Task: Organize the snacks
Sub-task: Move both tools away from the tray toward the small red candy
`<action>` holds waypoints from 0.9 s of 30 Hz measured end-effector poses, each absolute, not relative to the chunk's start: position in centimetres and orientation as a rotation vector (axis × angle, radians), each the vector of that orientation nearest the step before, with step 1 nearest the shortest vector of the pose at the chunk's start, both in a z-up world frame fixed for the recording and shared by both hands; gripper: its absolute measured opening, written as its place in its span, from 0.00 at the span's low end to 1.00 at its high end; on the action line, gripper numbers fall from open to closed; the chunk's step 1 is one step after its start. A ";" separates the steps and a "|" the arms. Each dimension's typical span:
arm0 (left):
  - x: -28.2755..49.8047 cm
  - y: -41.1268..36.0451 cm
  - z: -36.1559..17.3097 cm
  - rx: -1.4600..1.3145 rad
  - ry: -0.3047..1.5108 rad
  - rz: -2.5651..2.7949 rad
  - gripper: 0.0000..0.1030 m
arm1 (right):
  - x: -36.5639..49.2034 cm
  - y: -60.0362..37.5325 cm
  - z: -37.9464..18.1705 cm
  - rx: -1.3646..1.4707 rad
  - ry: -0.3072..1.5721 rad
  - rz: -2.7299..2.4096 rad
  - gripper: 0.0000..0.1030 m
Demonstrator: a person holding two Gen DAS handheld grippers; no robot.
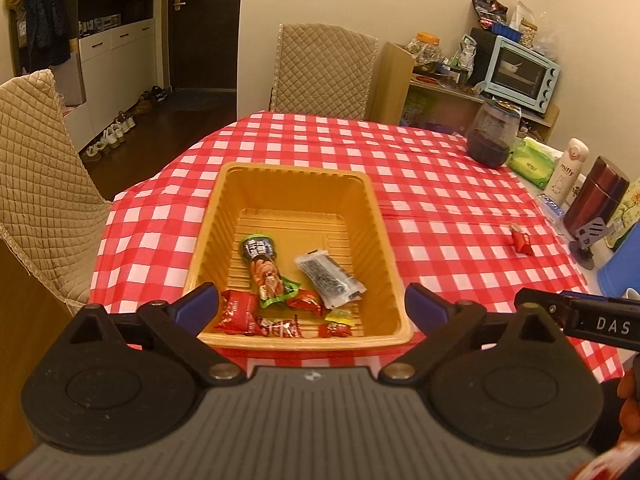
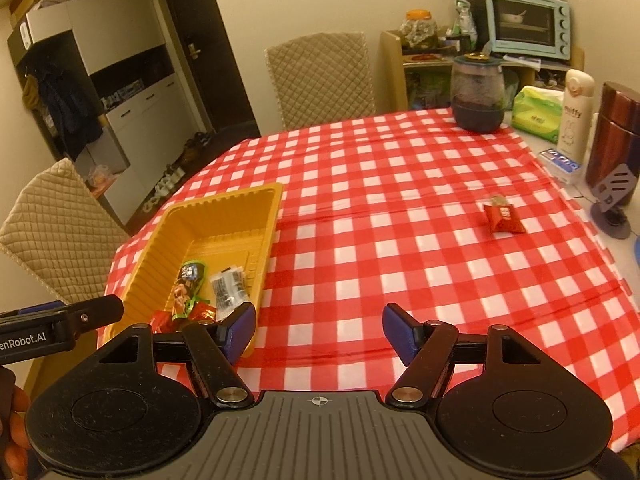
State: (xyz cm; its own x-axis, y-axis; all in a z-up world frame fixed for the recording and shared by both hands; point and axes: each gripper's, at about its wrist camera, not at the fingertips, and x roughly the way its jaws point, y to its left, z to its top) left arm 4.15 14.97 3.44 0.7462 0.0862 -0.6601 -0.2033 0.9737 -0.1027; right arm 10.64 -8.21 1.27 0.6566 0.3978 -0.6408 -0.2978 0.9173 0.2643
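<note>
The left gripper (image 1: 312,304) hangs with jaws spread wide and empty over the near end of the yellow tray (image 1: 296,174), the snack packets (image 1: 276,316) lying in the tray below and between its pads. The right gripper (image 2: 319,334) is also released, holding nothing above the checked tablecloth (image 2: 400,184); one red snack packet (image 2: 503,218) lies well ahead, right of its jaws.

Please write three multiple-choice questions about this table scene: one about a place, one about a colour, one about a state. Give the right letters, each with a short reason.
1. Where does the loose red snack packet lie?
A. in the tray
B. on the checked tablecloth
C. on a chair

2. What colour is the tray?
A. yellow
B. blue
C. white

3. How is the right gripper?
A. shut on a packet
B. open and empty
C. shut on the tray

Answers: 1 B, it lies alone on the cloth, apart from the tray. 2 A, its walls are yellow. 3 B, only cloth shows between its fingers.
</note>
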 end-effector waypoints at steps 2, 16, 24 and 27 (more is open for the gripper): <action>4.1 14.6 3.6 -0.173 0.708 0.156 0.96 | 10.4 -8.8 1.6 0.143 0.752 0.388 0.68; 4.6 11.9 4.5 -0.146 0.698 0.110 0.97 | 9.7 -13.2 2.3 0.195 0.724 0.312 0.69; 5.6 9.9 4.6 -0.137 0.698 0.065 0.97 | 9.9 -15.9 2.5 0.220 0.712 0.258 0.69; 6.2 8.9 4.6 -0.127 0.697 0.043 0.97 | 10.0 -17.2 2.5 0.234 0.708 0.229 0.69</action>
